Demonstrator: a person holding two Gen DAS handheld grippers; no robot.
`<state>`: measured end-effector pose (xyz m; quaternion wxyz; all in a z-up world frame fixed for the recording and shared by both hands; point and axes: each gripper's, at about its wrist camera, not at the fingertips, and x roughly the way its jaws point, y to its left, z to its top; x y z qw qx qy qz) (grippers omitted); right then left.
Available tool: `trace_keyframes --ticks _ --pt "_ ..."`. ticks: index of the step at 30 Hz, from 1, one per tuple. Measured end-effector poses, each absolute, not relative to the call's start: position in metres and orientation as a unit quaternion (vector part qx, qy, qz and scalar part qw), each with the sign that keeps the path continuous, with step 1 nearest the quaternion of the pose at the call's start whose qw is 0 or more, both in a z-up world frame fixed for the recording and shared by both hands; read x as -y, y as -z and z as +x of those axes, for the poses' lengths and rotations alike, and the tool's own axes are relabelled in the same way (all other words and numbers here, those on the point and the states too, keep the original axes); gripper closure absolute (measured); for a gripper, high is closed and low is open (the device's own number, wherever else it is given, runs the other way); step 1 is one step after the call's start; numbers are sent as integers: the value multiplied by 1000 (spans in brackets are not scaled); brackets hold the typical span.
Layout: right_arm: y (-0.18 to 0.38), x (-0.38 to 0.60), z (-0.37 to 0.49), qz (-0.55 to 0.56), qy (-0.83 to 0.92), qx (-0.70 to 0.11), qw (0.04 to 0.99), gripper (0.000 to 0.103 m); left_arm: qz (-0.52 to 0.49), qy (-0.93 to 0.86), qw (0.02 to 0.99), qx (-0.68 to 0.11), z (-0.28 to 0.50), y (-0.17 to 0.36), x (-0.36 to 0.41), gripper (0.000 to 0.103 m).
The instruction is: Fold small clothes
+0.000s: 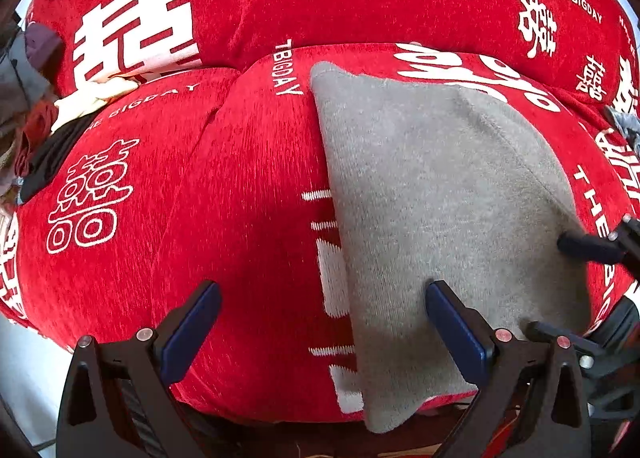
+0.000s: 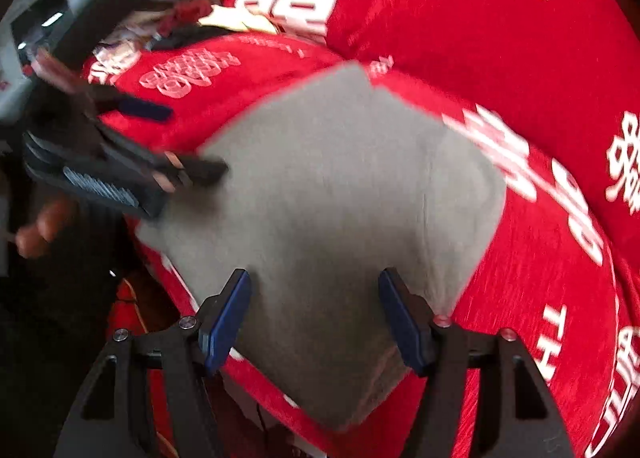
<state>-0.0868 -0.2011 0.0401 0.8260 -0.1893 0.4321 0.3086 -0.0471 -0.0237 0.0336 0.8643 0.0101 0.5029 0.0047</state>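
We see red sofa cover with white lettering under grey garment; clothes pile far left. Left tongs, right tongs spread, pinching nothing.

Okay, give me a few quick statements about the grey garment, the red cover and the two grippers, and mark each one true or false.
1. The grey garment lies on a red cover with white lettering. True.
2. The left gripper is clamped on the garment. False: its jaws are open, one finger over the red cover.
3. A heap of other clothes sits at the cover's far left. True.
4. The right gripper is shut. False: it is open above the garment.
5. The garment is blue. False: grey.
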Motion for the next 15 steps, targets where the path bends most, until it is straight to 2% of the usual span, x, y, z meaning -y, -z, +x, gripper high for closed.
trace_keyframes --ticks 15 --pt "-35 226 -106 -157 -293 -435 837 33 -6 8 859 -511 -65 -23 15 0"
